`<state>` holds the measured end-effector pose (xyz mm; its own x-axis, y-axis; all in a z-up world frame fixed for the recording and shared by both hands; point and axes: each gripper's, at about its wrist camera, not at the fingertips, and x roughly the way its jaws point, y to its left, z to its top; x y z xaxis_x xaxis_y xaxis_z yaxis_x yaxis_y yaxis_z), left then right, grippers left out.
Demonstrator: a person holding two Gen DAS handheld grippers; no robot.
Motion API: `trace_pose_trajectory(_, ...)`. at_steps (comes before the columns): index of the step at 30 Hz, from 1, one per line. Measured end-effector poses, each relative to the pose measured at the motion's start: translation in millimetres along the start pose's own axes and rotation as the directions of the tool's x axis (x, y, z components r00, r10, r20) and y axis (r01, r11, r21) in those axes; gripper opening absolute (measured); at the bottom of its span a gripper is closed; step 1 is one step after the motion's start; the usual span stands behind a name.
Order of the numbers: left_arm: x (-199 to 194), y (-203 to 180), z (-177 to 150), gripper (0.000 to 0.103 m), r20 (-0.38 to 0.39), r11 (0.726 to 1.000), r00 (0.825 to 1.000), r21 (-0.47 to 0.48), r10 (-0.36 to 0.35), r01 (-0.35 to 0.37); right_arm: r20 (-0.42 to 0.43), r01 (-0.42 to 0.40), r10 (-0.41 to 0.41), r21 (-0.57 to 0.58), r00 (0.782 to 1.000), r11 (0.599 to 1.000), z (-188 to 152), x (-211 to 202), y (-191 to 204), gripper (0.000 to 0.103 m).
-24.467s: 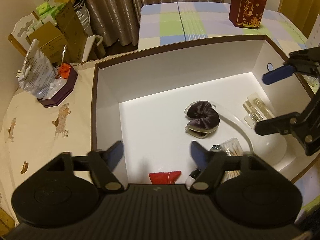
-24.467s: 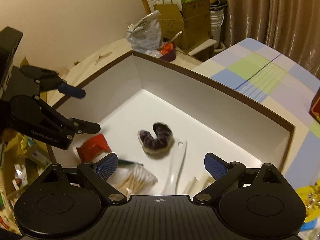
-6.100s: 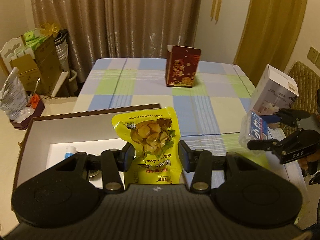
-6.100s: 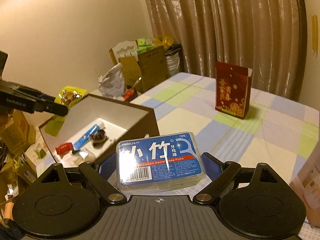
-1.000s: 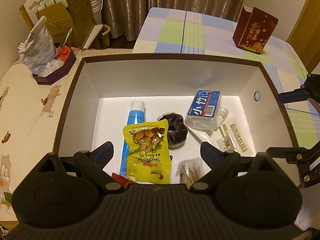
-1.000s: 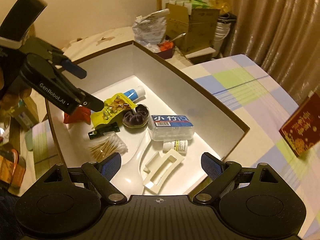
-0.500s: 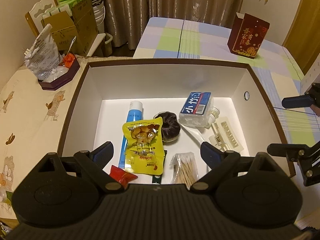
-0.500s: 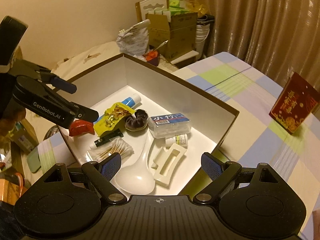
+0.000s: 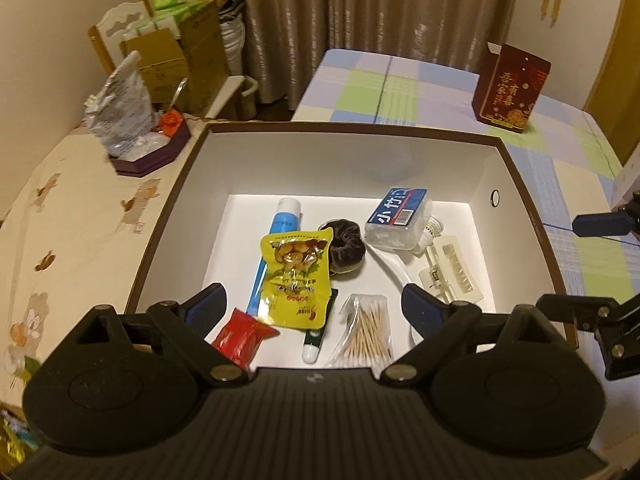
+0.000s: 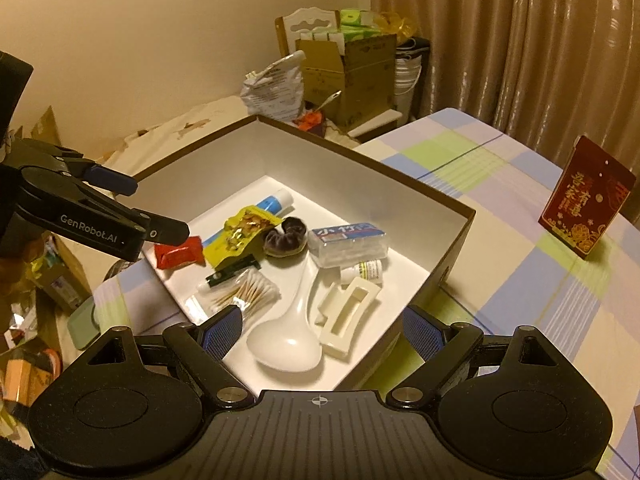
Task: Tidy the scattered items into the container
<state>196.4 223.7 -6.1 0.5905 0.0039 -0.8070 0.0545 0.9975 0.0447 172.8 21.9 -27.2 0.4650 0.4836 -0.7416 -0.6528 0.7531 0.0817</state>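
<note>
A brown-rimmed white box holds several items: a yellow snack pouch, a blue tube, a dark scrunchie, a clear floss-pick case, a white ladle, a white hair claw, cotton swabs and a red packet. My left gripper hangs open above the box's near edge, empty. My right gripper is open and empty over the near corner.
A dark red gift box stands on the checked tablecloth beyond the box. A purple tray with a plastic bag sits on the cream cloth at left, with cardboard boxes and curtains behind.
Both grippers have drawn back and a little upward from the box, so more of the table and room shows. Both stay open and empty; the items in the box lie still.
</note>
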Motion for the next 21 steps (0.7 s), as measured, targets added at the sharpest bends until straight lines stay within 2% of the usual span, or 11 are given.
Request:
trace_pose_trajectory(9,-28,-24,-23,0.097,0.015,0.995,0.997,-0.058,0.077,-0.076,-0.005,-0.046,0.046,0.01,0.999,0.999,-17,-23,-2,0.092)
trace_pose_trajectory(21,-69,-41,-57,0.1,0.03,0.986,0.99,-0.101,0.135,-0.132,0.011,-0.077,0.077,-0.025,0.997,0.997,-32,-46,13,0.092)
